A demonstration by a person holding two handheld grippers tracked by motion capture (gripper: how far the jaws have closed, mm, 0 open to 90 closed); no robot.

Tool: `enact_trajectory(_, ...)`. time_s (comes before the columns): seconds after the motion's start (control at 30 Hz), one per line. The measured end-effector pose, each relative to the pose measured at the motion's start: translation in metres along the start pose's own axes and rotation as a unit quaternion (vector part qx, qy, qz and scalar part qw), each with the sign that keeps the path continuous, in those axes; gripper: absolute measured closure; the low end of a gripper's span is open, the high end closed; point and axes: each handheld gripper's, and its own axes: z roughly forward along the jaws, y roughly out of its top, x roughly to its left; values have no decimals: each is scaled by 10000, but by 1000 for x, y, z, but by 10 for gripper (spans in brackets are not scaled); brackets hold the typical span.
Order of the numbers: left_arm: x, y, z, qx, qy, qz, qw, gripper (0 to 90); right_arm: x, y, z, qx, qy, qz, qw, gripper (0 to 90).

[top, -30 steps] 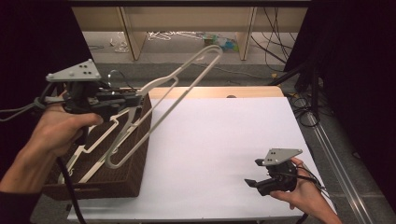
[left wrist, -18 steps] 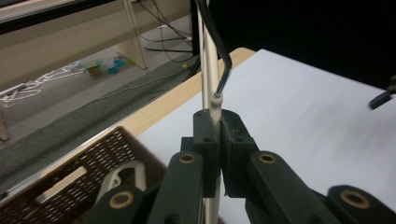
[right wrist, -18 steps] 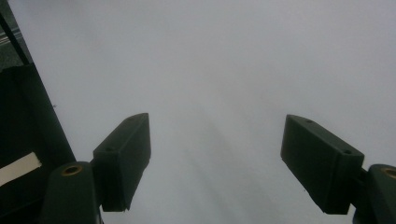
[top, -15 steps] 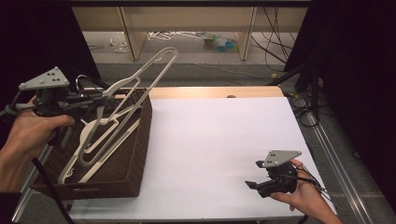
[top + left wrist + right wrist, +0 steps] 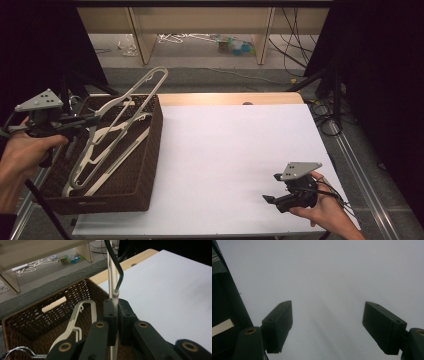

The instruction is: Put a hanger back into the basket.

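My left gripper (image 5: pixel 94 120) is shut on a cream hanger (image 5: pixel 161 71) and holds it slanted over a brown wicker basket (image 5: pixel 147 165) at the table's left. The hanger's far end sticks up past the basket's back rim. In the left gripper view the jaws (image 5: pixel 117 311) pinch the cream hanger (image 5: pixel 111 277) beside its black metal hook (image 5: pixel 119 275). More cream hangers (image 5: pixel 107 136) lie inside the basket. My right gripper (image 5: pixel 271 199) rests open near the front right of the white table (image 5: pixel 235 145), with nothing between its fingers (image 5: pixel 278 322).
Inside the basket (image 5: pixel 30 312) lie a cream hanger (image 5: pixel 77 320) and a metal hook (image 5: pixel 17 350). Behind the table stand wooden shelf legs (image 5: pixel 140 42), with loose hangers and coloured items on the floor. Cables (image 5: pixel 325 115) run along the right side.
My left hand has moved left and down, bringing the hanger from above the table's edge to over the basket. The right hand has stayed put.
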Motion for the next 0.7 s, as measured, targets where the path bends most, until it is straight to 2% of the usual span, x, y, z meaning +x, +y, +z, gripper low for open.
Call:
enact_trajectory(0.07,3,-5,1,67,34,-32,10000,858,0,0,0,-10,-8,-3,10000,254)
enact_trajectory(0.13,6,-10,1,175,70,39,9998,858,0,0,0,-6,-4,-13,10000,253)
enact_trajectory(0.27,11,-22,6,247,60,-76,9996,858,0,-1,0,5,-3,-6,10000,252)
enact_trajectory(0.3,12,-25,6,368,80,-45,9993,858,0,-1,0,21,9,3,10000,252)
enact_trajectory(0.4,14,-31,9,383,63,-150,9991,858,-1,-1,1,6,8,-2,10000,252)
enact_trajectory(0.43,16,-33,10,423,56,-125,9990,858,-1,-1,1,6,-5,-3,10000,252)
enact_trajectory(0.47,16,-34,10,484,80,-150,9987,857,-1,-1,0,90,35,9,10000,252)
enact_trajectory(0.57,19,-39,13,491,89,-225,9985,858,0,-1,0,112,64,55,9999,252)
enact_trajectory(0.7,23,-44,17,663,139,-249,9974,857,0,-1,2,48,5,29,10000,252)
